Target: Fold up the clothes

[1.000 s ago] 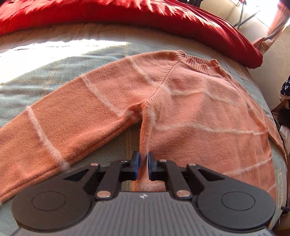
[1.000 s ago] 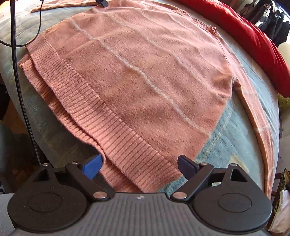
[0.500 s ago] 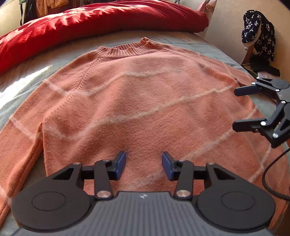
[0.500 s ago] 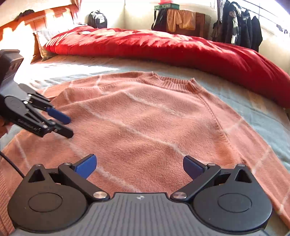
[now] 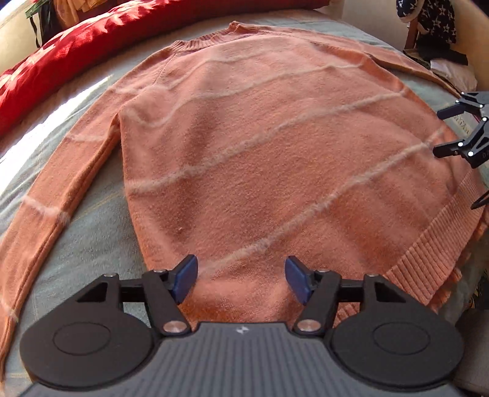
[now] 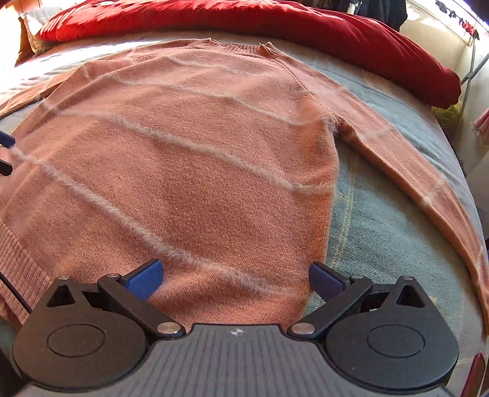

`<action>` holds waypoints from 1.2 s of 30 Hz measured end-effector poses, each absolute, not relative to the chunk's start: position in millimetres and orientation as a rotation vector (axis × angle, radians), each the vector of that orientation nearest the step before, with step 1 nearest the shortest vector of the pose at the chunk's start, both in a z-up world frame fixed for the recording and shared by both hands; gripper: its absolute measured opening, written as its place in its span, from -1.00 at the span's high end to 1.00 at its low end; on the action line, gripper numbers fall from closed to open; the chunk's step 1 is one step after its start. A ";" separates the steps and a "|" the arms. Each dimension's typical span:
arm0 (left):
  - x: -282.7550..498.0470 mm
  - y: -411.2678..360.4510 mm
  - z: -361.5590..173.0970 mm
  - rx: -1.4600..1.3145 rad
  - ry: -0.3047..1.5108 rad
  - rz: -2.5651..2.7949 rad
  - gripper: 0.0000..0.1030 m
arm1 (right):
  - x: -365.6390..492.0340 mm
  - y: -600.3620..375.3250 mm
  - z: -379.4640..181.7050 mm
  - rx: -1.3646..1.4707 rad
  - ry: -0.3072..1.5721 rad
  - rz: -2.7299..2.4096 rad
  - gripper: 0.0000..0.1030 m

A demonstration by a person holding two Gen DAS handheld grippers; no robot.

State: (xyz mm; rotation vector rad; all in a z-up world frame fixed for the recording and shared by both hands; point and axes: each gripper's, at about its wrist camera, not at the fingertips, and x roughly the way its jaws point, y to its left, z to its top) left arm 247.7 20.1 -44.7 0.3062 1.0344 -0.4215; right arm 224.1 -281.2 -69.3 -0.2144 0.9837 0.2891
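Salmon-orange sweater (image 5: pixel 275 158) with pale stripes, red duvet (image 6: pixel 336 27), grey-blue bedsheet (image 6: pixel 382 220).

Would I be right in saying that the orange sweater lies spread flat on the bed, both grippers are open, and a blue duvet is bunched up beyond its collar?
Not quite: the duvet beyond the collar is red, not blue, as the right wrist view shows. The rest holds: the orange sweater lies flat on the bed, and the left gripper and right gripper are open.

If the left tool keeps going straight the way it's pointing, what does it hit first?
Most likely the orange sweater: the open left tool points along its body toward the collar. Depth is unclear.
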 end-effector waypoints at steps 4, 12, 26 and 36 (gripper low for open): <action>262.5 -12.2 -28.9 0.334 0.863 -0.569 -0.34 | 237.4 -241.8 -52.0 -0.195 0.856 0.449 -1.00; 241.5 -11.9 -70.7 0.312 0.955 -0.600 -0.44 | 223.3 -226.4 -93.2 -0.218 0.858 0.560 -1.00; 242.2 23.3 -37.4 0.138 1.000 -0.479 -0.53 | 197.5 -270.4 -54.6 -0.117 0.958 0.375 -1.00; 407.8 -0.5 -53.5 0.017 0.818 -0.444 -0.53 | 398.2 -279.8 -69.8 0.020 0.766 0.254 -1.00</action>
